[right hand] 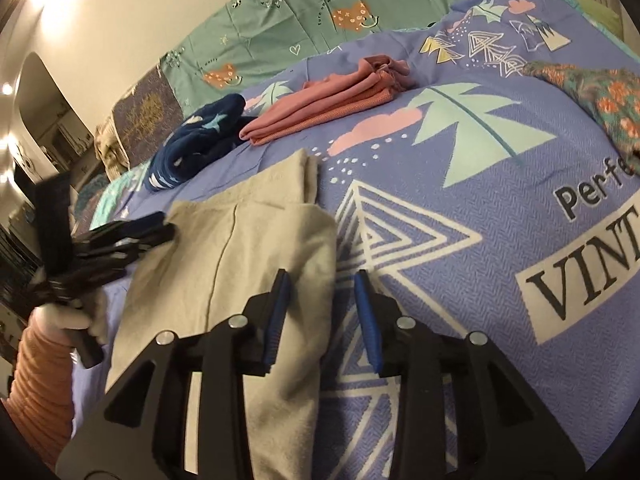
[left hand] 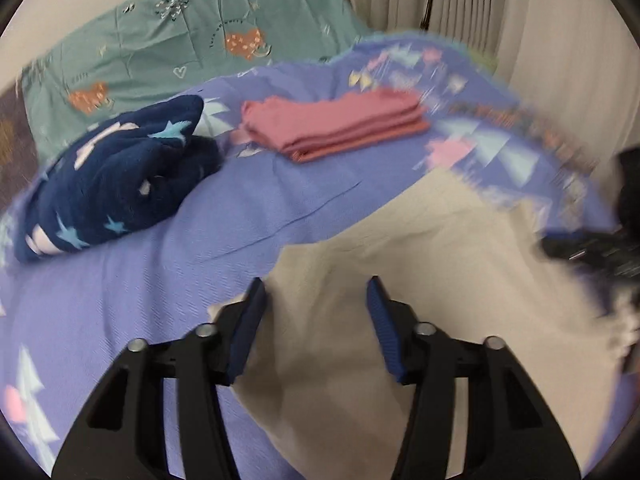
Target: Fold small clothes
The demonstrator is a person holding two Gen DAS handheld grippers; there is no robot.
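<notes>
A beige garment (left hand: pixel 420 248) lies partly folded on the purple patterned blanket (left hand: pixel 160 280). My left gripper (left hand: pixel 316 284) hovers over its near left part with the jaws apart; beige cloth shows in the gap, and the pads do not press on it. In the right wrist view the beige garment (right hand: pixel 248 248) runs under the left finger of my right gripper (right hand: pixel 323 276), which is open, with blanket (right hand: pixel 440 208) showing between its pads. The left gripper (right hand: pixel 120 236) appears blurred at the garment's left edge, held by a gloved hand (right hand: pixel 72 320).
A folded pink garment (left hand: pixel 336 128) and a bundled navy star-print garment (left hand: pixel 116 184) lie further back on the bed. A floral cloth (right hand: pixel 600 96) sits at the right. A green sheet (left hand: pixel 160 40) covers the head end and curtains (left hand: pixel 460 0) hang behind.
</notes>
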